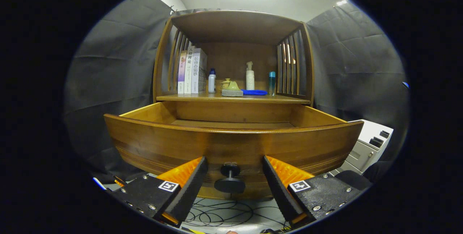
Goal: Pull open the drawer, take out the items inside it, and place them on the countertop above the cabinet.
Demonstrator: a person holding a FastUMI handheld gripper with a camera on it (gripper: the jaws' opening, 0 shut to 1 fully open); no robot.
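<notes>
The wooden drawer [233,143] of the cabinet stands pulled out toward me, its curved front panel just ahead of my fingers. Its dark round knob [229,180] sits between my two fingers, with a gap on each side. My gripper [234,162] is open around the knob and touches nothing. The drawer's inside is mostly hidden behind its front panel; I see only its back wall and a strip of floor. Above it lies the countertop [285,99], where a sponge [232,88] and a blue cloth [254,92] rest.
On the countertop stand three books [191,71] at the left, a white bottle [212,81], a pump bottle [250,76] and a blue bottle [271,82]. Slatted side walls close the shelf. A white appliance [367,143] stands to the right. Cables [224,214] lie on the floor below.
</notes>
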